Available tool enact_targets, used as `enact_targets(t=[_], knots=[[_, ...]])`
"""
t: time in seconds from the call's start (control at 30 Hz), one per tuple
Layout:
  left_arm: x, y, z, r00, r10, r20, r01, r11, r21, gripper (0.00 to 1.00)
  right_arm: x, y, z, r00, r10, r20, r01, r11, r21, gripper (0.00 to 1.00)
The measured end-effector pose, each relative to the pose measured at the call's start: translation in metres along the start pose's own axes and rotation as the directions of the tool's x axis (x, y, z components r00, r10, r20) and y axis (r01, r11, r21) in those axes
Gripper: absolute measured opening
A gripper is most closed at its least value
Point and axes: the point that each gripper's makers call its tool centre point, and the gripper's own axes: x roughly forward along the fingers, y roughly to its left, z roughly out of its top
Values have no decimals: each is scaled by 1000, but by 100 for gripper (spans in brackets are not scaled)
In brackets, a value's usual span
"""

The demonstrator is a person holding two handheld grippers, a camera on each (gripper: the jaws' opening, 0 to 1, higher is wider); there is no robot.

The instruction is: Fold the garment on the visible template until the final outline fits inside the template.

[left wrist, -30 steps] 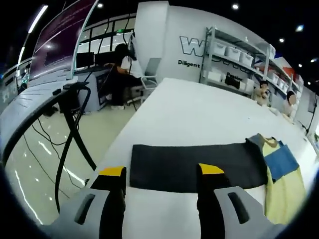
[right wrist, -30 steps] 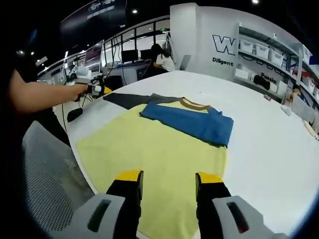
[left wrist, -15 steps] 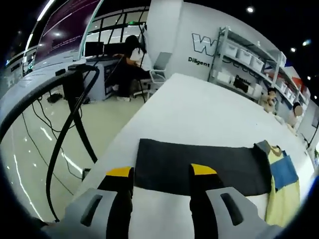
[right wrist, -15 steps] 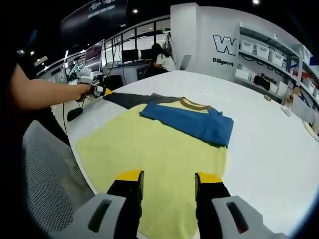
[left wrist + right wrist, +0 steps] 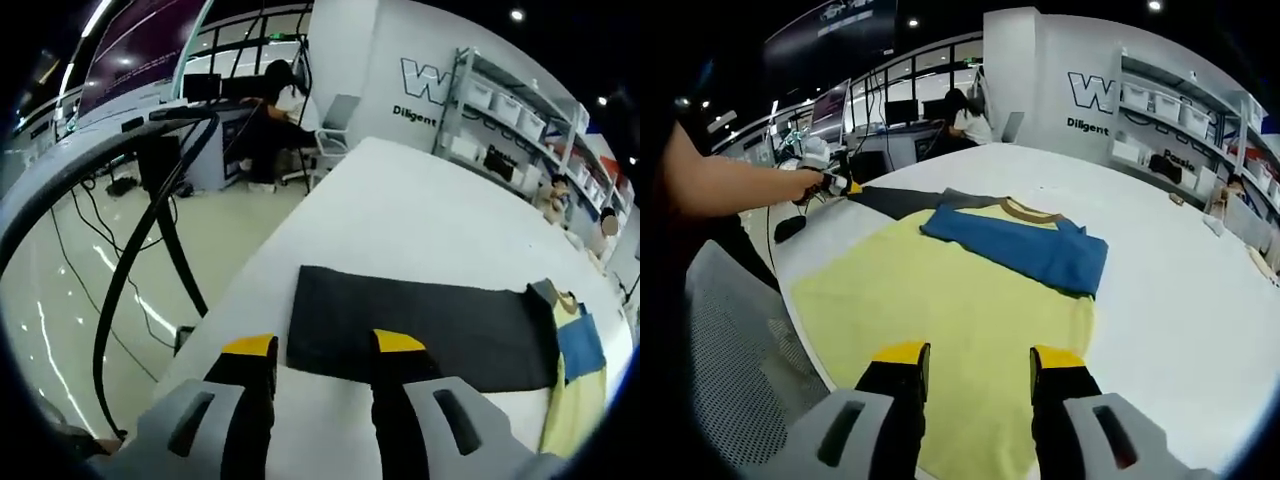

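A: Garment, a yellow top with a blue sleeve folded over it, lies flat on the white table. The dark template runs out from under its far side. Right gripper: jaws open, empty, over the near hem.

B: Left gripper?

A: Jaws apart, nothing held, tips at the template's near edge close to its end corner.

B: How best to do the fold?

A: My read: pinch cloth only, not the template, lift both corners level, and lay the fold inside the dark outline.

B: Differences between views?

A: Left gripper view gives the template's bare length. Right gripper view gives the garment whole, plus the person's forearm.
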Motion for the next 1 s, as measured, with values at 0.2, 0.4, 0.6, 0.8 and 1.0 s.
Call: enact_targets(t=[0.2, 0.4, 0.6, 0.8, 1.0], knots=[[4, 3, 1, 1000, 10, -5, -10, 1000, -2, 29, 0, 0, 0, 1000, 0, -1, 0, 1000, -2, 38], [6, 1, 0, 1000, 20, -15, -20, 1000, 8, 21, 0, -1, 0, 1000, -2, -1, 2, 1000, -4, 37], [4, 6, -3, 998, 50, -29, -49, 998, 47, 8, 0, -1, 0, 1000, -3, -2, 3, 1000, -2, 37], [3, 8, -3, 998, 56, -28, -54, 995, 81, 2, 1, -1, -1, 1000, -1, -6, 1, 1000, -2, 36], [0, 11, -4, 997, 76, -25, -73, 993, 97, 0, 1, -1, -1, 1000, 0, -6, 0, 1000, -3, 36]])
